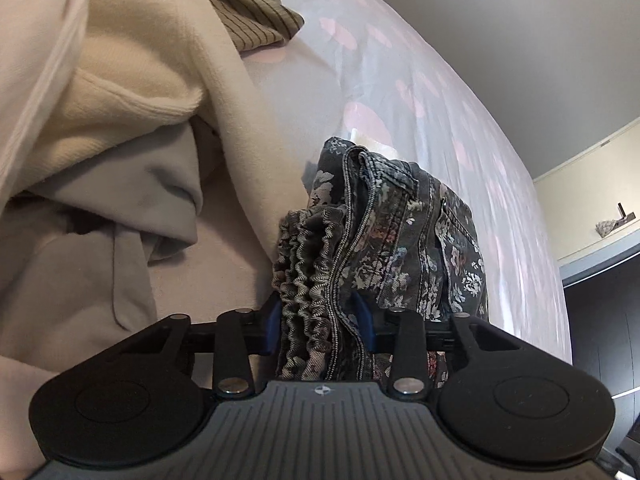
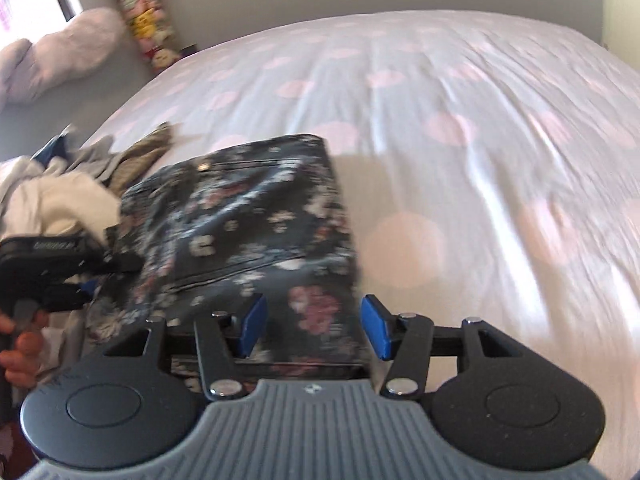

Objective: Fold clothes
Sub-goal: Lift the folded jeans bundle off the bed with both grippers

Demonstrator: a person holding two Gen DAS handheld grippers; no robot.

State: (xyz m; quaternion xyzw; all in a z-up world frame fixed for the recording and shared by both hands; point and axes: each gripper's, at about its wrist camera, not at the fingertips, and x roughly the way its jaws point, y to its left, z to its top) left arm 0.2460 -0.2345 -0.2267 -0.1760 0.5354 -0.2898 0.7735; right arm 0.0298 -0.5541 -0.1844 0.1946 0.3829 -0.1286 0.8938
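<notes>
The folded floral denim garment (image 2: 248, 216) lies on the bed (image 2: 460, 128). The left gripper (image 1: 318, 320) clamps its jaws on the garment's gathered waistband; the right gripper (image 2: 314, 326) holds its jaws open astride the garment's near corner. Beside the garment sits a cream clothes pile (image 1: 112, 120).

Likely home bedroom, bed (image 2: 460, 128), plush toys (image 2: 146, 20)

Right wrist view motion-blurred: bedspread (image 2: 460, 128) spots smeared, floral garment (image 2: 248, 216) print indistinct. Garment's near edge hidden behind right gripper (image 2: 314, 326) body; whether pads touch cloth cannot be told. Hand (image 2: 18, 344) at left edge cut off, only fingers show. Toys (image 2: 146, 20) by wall too blurred to identify. Left wrist view: cream clothes (image 1: 100, 140) cut off at left edge; shelf object (image 1: 614, 222) too small to tell.
</notes>
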